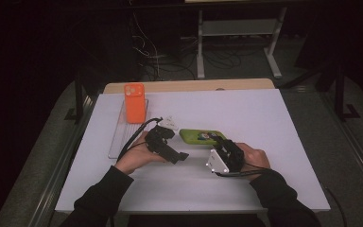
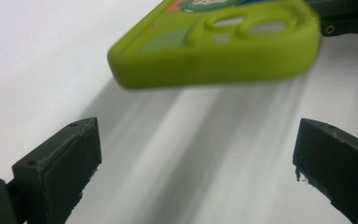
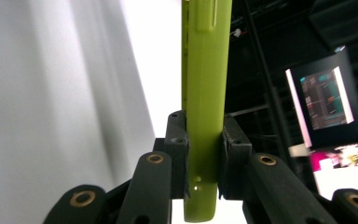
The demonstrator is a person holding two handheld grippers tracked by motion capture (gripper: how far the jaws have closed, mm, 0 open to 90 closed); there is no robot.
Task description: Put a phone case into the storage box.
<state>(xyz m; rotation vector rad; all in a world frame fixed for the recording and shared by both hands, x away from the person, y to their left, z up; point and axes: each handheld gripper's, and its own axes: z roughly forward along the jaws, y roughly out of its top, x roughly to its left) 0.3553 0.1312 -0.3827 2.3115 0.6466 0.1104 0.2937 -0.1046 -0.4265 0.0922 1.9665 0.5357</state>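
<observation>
The green phone case (image 1: 202, 136) sits near the middle of the surface (image 1: 264, 123), its right end clamped between the pads of the right gripper (image 1: 223, 150), which appears to lift it slightly. The left gripper (image 1: 182, 156) stands wide open just beside the case's near edge, holding nothing. The case looks freshly handed to one gripper, its placing still to come. Toward the far left corner, one orange phone (image 1: 134, 102) lies on one clear tray (image 1: 118, 137); two cases or phones in all.
</observation>
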